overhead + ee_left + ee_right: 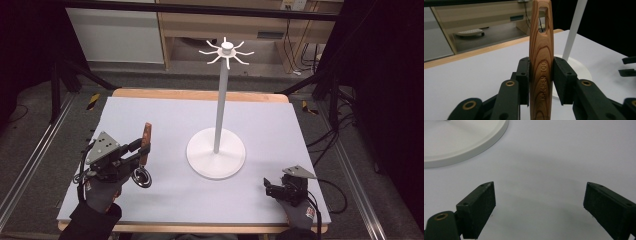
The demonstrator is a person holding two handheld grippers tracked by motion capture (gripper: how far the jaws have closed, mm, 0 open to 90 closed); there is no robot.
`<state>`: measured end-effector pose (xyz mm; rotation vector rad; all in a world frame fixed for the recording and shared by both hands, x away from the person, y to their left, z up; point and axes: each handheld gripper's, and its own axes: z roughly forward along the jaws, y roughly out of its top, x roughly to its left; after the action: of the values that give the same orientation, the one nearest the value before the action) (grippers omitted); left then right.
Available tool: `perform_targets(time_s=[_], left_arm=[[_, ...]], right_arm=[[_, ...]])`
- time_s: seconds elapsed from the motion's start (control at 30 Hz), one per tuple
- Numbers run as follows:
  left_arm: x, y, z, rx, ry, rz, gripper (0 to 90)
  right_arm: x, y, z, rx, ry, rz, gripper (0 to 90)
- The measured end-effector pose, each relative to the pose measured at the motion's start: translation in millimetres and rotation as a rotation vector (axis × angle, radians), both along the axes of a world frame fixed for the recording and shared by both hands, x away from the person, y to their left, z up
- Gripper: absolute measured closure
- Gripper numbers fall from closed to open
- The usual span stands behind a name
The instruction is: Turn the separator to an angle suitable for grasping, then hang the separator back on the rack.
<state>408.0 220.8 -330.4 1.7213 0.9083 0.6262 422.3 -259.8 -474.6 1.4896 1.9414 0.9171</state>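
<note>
Whisk (144,155) hung upright at near left above the desk (165,120), left claw (141,150) clamped on its stiff wooden handle (541,62). We judged it light, smooth-grained, best pinched mid-handle. Right claw (266,186) rested apart, near right.

1. The left gripper (143,150) is raised off the bench, its fingers (524,75) clamped from both sides on a wooden handle (541,65) that stands upright.
2. A gloved left hand (102,192) holds it from below.
3. The right gripper (267,186) sits low, fingers (477,206) spread wide with nothing between.
</note>
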Motion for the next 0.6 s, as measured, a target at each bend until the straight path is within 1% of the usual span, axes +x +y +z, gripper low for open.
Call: perform_targets(time_s=[0.1,0.17,0.27,0.33,0.4,0.47,0.6], left_arm=[[-3.9,-1.0,6.7,-0.005,-0.021,-0.011,67.2],[-5.5,-1.2,8.8,-0.01,-0.023,-0.016,67.2],[-6.2,-0.6,9.6,-0.013,-0.025,-0.015,67.3],[-3.9,-0.6,10.4,-0.018,-0.022,-0.013,67.3],[-1.2,-1.8,12.1,-0.026,-0.023,-0.009,67.2],[-0.4,-2.5,13.5,-0.031,-0.027,-0.011,67.2],[3.7,-9.0,24.3,-0.041,-0.05,-0.017,67.2]], right_arm=[[0.5,-0.8,-0.3,0.001,-0.001,0.0,11.0],[-0.1,-0.6,-0.1,-0.007,0.0,-0.002,11.0],[-1.1,-1.1,0.2,-0.003,-0.007,-0.004,11.0],[-1.1,-1.8,0.4,0.01,-0.008,-0.007,11.0],[-1.5,-2.2,-0.1,-0.002,-0.008,-0.003,11.0],[-1.6,-2.5,0.1,-0.002,-0.01,0.002,11.0],[-1.1,-1.5,0.1,-0.001,-0.007,0.004,11.0]])
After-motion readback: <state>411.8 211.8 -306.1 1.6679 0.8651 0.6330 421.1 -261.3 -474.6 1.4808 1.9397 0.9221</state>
